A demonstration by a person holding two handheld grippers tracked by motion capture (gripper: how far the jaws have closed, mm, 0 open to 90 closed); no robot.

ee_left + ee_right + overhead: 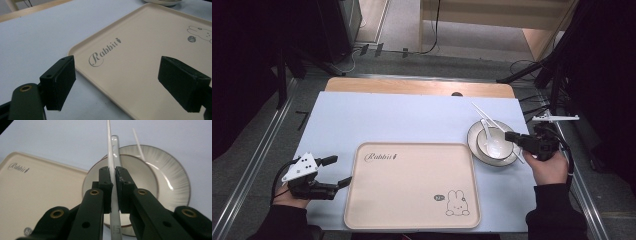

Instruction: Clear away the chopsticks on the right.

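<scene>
Between right claw [114,173] pads, white chopstick [110,150]

Both forearms come in under dark, near-black sleeves. Each hand carries a black gripper — the left gripper [336,171] topped by a pale grey three-cornered plate dotted with small dark marks, the right gripper [511,136] by a thinner pale plate, each trailing a black cable. Up close the jaws are matte black blocks with small screw holes on dark arms set with brass-coloured rivets — flat rectangular pads [183,86] facing inward.
</scene>
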